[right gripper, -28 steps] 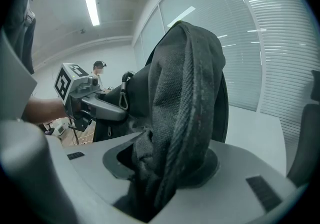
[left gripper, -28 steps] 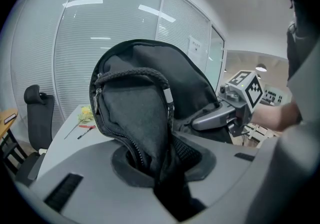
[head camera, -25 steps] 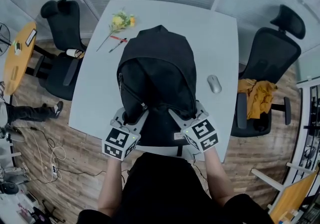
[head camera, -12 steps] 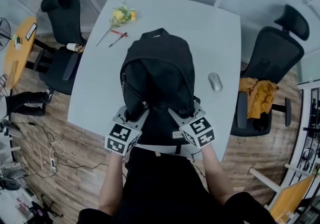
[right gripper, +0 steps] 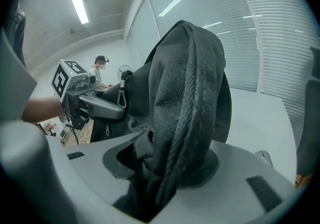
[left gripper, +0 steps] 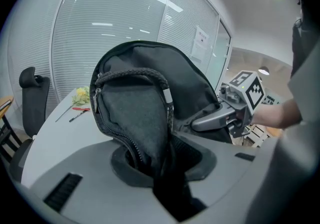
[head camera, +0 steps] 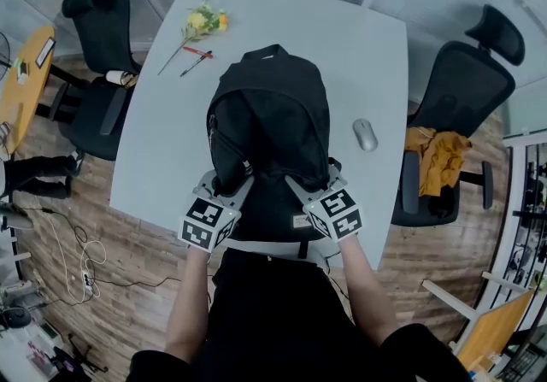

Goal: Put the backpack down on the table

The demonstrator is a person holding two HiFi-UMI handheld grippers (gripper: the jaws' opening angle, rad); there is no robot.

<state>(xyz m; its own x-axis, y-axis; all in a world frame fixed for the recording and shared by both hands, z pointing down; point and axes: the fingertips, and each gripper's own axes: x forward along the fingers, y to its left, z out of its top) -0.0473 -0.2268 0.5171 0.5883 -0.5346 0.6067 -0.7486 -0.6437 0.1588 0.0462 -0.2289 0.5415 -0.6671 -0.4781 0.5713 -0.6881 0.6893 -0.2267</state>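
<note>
Over the near part of the light grey surface (head camera: 376,55) the black backpack (head camera: 272,128) is upright, with its top toward the far side. I cannot tell if its bottom already rests on the surface. The left tongs (head camera: 232,188) are closed narrowly on a fold of the bag's fabric beside a zipper, low on its left side. The right tongs (head camera: 301,188) pinch a thick fold of woven black fabric low on its right side. Both tongs are at the near edge of the surface. A grey computer mouse (head camera: 365,134) lies to the right of the bag, not touching it. Near the far left corner lie yellow flowers (head camera: 203,21), with a red pen (head camera: 198,52) and a dark pen (head camera: 191,68) just beside the stem. A black left chair (head camera: 98,38) stands beside the surface, and the right chair (head camera: 466,107) carries an orange cloth (head camera: 438,160).
</note>
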